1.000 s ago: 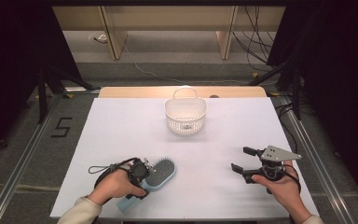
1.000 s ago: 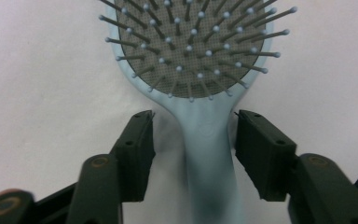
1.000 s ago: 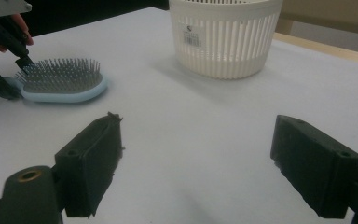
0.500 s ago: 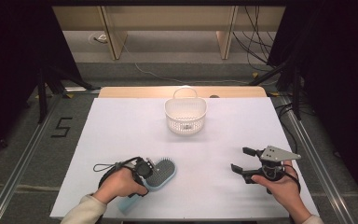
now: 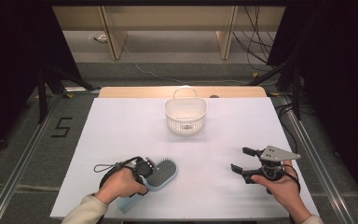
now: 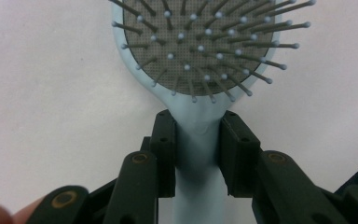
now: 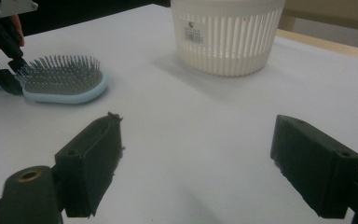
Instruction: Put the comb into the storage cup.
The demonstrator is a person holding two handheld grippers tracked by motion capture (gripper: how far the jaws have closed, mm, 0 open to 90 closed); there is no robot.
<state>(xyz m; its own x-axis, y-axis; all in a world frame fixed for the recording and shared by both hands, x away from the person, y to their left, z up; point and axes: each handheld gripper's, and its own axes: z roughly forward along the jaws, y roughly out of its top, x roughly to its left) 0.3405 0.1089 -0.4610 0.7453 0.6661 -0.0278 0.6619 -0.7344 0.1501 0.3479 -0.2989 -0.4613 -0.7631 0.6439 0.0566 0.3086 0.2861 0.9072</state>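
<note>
Clamping my left gripper (image 6: 198, 156) on the brush (image 6: 200, 70) neck, jaws just closing; handle at 6, head at 12. Right gripper (image 7: 209, 163) open, idle at 3.

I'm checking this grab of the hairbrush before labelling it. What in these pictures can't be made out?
- Hairbrush handle end: cut off by the bottom edge in the left gripper view, covered by the hand in the high view.
- Left tool: its jaws have just been closing on the handle, but no view proves firm pad contact.
- Basket contents: too small in the high view; the wall hides them in the right gripper view.
- Basket label: too blurred to read.
</note>
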